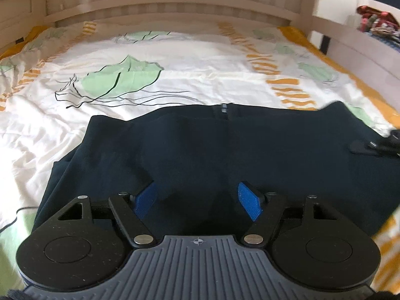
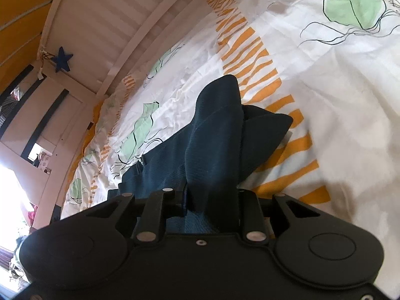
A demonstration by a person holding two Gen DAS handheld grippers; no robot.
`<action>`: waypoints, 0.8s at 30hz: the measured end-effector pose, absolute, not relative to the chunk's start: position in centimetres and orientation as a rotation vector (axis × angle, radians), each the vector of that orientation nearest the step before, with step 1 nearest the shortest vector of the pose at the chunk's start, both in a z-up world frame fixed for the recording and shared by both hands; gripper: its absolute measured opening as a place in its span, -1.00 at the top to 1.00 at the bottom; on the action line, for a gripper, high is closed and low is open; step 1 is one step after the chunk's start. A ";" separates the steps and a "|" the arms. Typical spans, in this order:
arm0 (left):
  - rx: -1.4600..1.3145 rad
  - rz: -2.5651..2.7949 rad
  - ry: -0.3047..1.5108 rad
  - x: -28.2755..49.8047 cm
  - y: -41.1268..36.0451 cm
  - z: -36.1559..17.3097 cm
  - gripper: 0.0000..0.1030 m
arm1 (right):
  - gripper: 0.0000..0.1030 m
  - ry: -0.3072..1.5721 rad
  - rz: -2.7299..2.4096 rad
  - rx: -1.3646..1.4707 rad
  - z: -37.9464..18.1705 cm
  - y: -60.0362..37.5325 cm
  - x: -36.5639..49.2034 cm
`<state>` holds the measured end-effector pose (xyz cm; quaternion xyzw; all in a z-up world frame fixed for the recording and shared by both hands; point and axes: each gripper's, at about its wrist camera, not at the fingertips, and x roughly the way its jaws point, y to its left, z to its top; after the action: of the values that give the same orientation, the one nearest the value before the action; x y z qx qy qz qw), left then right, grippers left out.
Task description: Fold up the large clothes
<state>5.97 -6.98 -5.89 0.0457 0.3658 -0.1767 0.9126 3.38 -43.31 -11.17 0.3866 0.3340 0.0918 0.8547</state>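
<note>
Garment [image 1: 225, 150], dark, lies on a bed [image 1: 175, 57]. Right gripper [image 2: 212, 195] pinches a bunched corner; left gripper [image 1: 197, 200] hovers open. A one-sided lift could skew the fold.

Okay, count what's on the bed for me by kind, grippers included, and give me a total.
Dark garment: 1
Patterned sheet: 1
Grippers: 2, the left gripper open above the garment, the right gripper shut on a bunched corner of the garment
Total: 4
</note>
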 end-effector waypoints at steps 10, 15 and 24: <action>0.117 -0.380 0.784 4.6 -7.2 -8.5 -0.38 | 0.34 0.714 0.186 0.780 -8.7 -42.3 2.9; 0.135 -0.379 0.769 4.6 -7.4 -8.8 -0.38 | 0.34 0.717 0.234 0.776 -5.6 -40.8 3.4; 0.088 -0.398 0.760 4.5 -6.4 -8.8 -0.33 | 0.32 0.793 0.418 0.796 -1.0 -33.8 6.9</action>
<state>4.48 -6.38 -8.81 0.0426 0.3684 -0.1928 0.9085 6.88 -33.77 -0.97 0.3744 0.3730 0.1965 0.8259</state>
